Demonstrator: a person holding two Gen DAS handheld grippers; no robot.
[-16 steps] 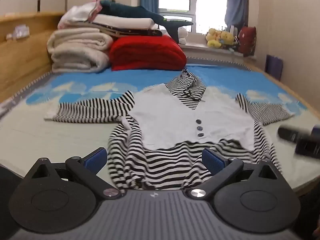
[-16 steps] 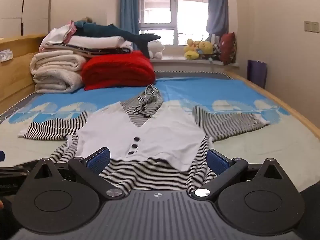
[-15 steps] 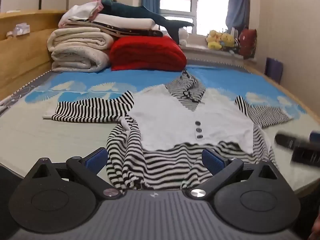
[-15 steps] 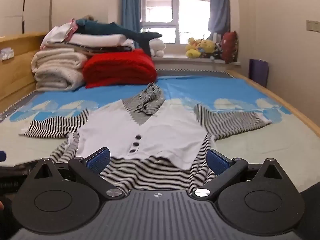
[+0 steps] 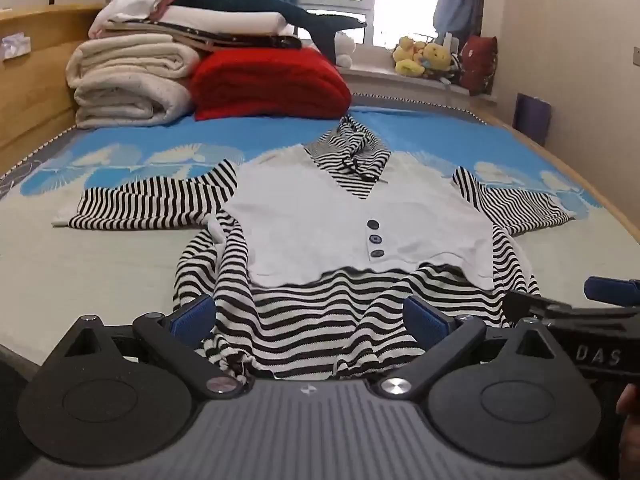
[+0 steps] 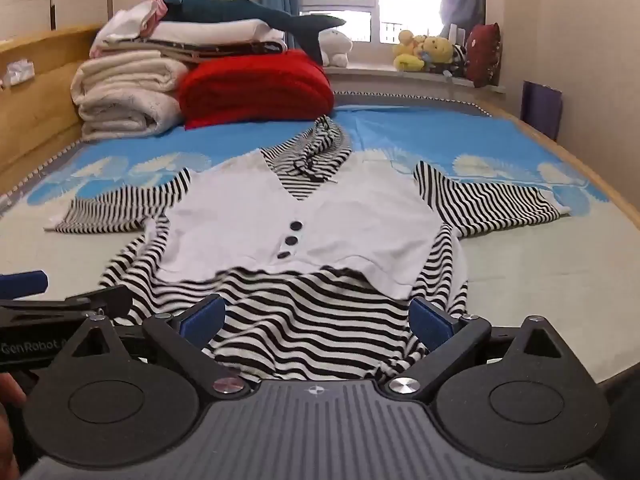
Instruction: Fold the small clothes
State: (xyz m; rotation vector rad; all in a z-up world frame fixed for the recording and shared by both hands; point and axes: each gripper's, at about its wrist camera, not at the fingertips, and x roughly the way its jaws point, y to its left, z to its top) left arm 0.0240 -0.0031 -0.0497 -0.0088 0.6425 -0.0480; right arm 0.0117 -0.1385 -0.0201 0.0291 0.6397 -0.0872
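A small black-and-white striped hooded top with a white vest front (image 5: 352, 220) and three dark buttons lies flat, face up, on the bed, sleeves spread to both sides; it also shows in the right wrist view (image 6: 304, 224). My left gripper (image 5: 310, 314) is open and empty, its fingers either side of the striped hem. My right gripper (image 6: 318, 316) is open and empty over the hem's right part. Each gripper shows in the other's view: the right gripper (image 5: 576, 312) at the right edge, the left gripper (image 6: 60, 300) at the left edge.
Folded cream blankets (image 5: 128, 80), a red blanket (image 5: 268, 76) and stacked clothes with a teal shark plush lie at the head of the bed. A wooden bed frame (image 5: 28, 92) runs along the left. Plush toys (image 5: 420, 54) sit on the windowsill.
Both grippers have moved forward and lower toward the hem; the top looks larger and nearer. The right gripper has come closer beside the left one.
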